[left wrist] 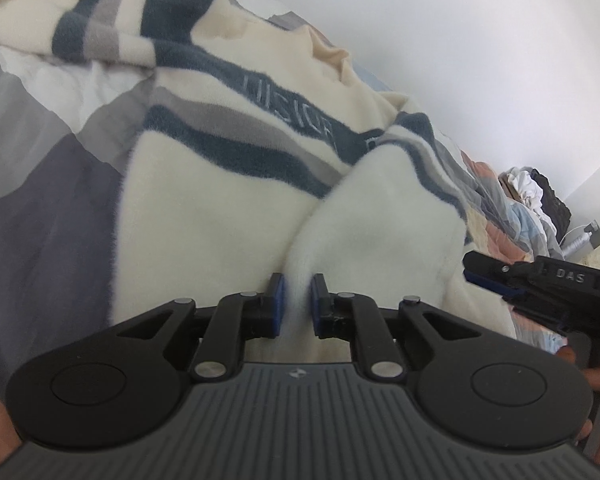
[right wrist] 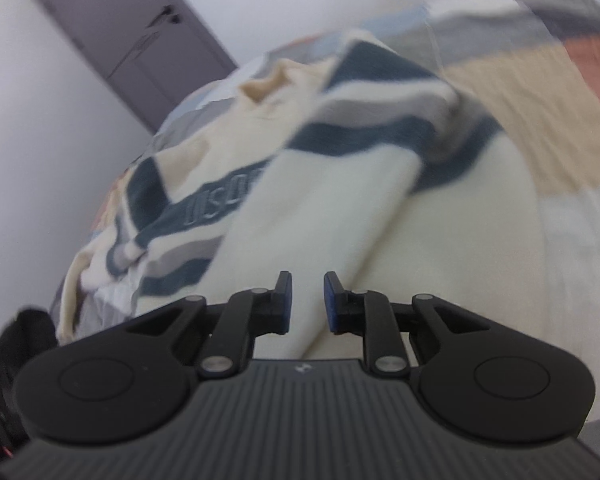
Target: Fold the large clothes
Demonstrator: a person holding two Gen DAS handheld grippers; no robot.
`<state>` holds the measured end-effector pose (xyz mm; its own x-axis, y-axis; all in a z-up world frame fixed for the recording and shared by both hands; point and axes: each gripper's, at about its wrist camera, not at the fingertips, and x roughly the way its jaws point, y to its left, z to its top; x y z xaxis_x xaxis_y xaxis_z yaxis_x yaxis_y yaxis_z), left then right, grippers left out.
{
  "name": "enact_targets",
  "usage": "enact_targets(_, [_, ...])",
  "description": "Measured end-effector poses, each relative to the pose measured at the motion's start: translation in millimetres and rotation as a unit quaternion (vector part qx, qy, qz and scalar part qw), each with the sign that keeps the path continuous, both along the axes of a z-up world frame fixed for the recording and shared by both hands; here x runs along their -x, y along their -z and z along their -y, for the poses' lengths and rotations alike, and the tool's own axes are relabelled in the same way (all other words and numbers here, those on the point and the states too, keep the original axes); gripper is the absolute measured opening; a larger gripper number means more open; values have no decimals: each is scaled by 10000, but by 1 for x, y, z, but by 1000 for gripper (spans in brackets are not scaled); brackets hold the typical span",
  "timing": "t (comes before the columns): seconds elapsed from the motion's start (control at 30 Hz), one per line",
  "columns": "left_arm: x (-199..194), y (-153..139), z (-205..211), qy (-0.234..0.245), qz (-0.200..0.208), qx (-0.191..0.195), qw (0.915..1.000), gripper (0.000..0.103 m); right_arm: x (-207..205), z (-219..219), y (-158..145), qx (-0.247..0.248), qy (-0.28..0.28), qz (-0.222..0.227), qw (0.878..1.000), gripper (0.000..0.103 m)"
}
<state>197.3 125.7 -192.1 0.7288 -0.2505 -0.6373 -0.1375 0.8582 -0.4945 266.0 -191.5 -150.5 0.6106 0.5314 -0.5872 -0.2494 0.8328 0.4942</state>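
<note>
On the bed (left wrist: 40, 208), striped sweater (left wrist: 228, 184) lies spread; left gripper (left wrist: 298, 300) pinches its cream hem, right gripper (right wrist: 308, 302) looks clamped on cream cloth too, though blurred; fold apparently starting, next needs both carrying the hem toward the collar evenly

Cream fleece sweater (left wrist: 228, 208) with dark blue and grey stripes, tonal lettering on the blue band. Bedspread (left wrist: 40, 184) in grey, white, purple patches; far door (right wrist: 112, 28) grey-purple.
</note>
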Motion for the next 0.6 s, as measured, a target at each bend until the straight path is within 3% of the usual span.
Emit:
enact_targets(0.07, [3,-4,2,-28,62,-27,10000,36,7,-10,-6,136,-163,268,9994,21])
enact_targets(0.13, [7,-9,3,-161,95,-197,9996,45,10,-20,-9,298,-324,458,9980,21])
enact_targets(0.33, [9,-13,-6,-402,165,-333,9985,51,8,-49,0,733,-720,580,9930,21])
enact_targets(0.6, [8,-16,-21,-719,202,-492,9960,56,-4,-63,25,1214,-938,291,9877,21])
